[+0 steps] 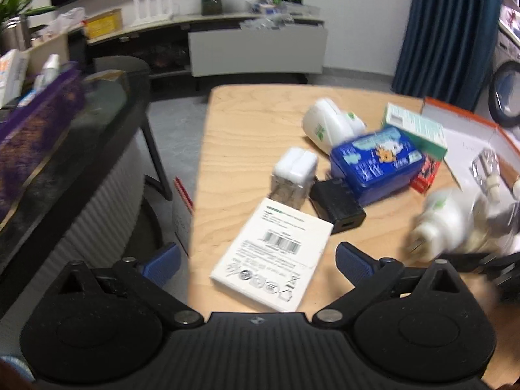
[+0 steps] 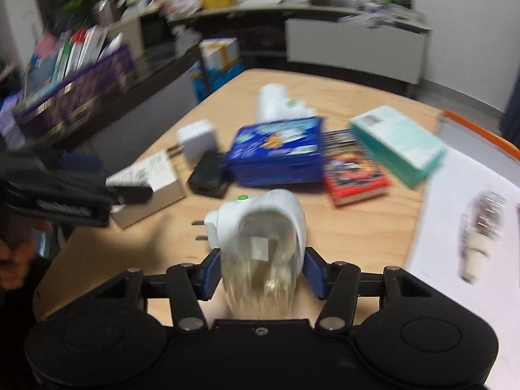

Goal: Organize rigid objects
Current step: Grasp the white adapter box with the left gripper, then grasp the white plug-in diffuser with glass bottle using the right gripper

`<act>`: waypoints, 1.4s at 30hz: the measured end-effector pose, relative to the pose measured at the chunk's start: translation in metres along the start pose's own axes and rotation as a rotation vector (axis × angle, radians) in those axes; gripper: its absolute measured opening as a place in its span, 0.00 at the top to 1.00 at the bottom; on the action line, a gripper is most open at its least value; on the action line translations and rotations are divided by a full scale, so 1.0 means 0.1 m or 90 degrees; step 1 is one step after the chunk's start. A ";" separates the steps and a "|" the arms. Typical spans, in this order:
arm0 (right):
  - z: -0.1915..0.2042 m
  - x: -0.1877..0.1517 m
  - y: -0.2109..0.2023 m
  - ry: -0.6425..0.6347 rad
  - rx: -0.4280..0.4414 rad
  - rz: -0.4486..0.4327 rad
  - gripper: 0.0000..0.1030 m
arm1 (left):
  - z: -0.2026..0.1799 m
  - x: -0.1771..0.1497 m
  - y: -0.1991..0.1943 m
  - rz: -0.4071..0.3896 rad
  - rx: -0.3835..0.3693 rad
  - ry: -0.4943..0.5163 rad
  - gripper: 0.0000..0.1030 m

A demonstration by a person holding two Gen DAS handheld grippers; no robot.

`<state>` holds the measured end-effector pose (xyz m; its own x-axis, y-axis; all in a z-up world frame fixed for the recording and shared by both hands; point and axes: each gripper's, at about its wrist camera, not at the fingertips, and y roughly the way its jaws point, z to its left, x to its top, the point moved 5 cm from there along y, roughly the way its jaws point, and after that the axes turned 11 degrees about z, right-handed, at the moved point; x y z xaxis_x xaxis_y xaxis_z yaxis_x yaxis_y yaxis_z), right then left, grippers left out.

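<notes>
On our desk (image 2: 325,84) the tin (image 2: 276,156) sits mid-pile, a plug (image 2: 279,100) behind it, the charger (image 2: 208,174) and adapter (image 2: 196,139) to its left, the book (image 2: 354,175) right, a carton (image 2: 396,143) leaning over that book.

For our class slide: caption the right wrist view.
Right gripper holds a white plug-in device above the wooden table.

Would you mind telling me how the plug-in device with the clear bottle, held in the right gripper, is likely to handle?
The plug-in device looks rigid, so the right gripper should hold it without flexing. Its clear bottle seems smooth and rounded, so it may slip or twist between the pads. The protruding prongs could snag on neighbouring items.
</notes>
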<state>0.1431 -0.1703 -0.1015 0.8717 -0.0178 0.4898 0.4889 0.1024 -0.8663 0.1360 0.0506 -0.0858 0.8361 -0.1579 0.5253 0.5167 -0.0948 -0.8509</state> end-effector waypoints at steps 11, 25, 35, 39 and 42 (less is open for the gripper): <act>-0.33 -0.14 -0.16 0.082 0.012 -0.003 0.90 | -0.19 -0.04 0.06 0.010 -0.014 0.023 0.42; -0.23 0.09 -0.04 0.208 0.050 -0.010 0.14 | -0.36 -0.21 -0.17 -0.035 -0.057 -0.026 0.42; -0.28 0.32 0.38 0.336 -0.036 -0.010 0.07 | -0.33 -0.23 -0.22 -0.048 -0.073 -0.048 0.42; -0.24 0.34 0.44 0.243 -0.109 -0.018 0.22 | -0.30 -0.23 -0.21 -0.051 -0.076 -0.056 0.42; -0.27 0.28 0.39 0.229 -0.110 -0.021 0.22 | -0.32 -0.22 -0.25 -0.059 -0.078 -0.060 0.42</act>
<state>0.1875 -0.1936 -0.1242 0.7966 -0.3682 0.4794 0.4893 -0.0731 -0.8691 0.0987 0.0254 -0.0762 0.8024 -0.0511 0.5946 0.5709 -0.2249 -0.7896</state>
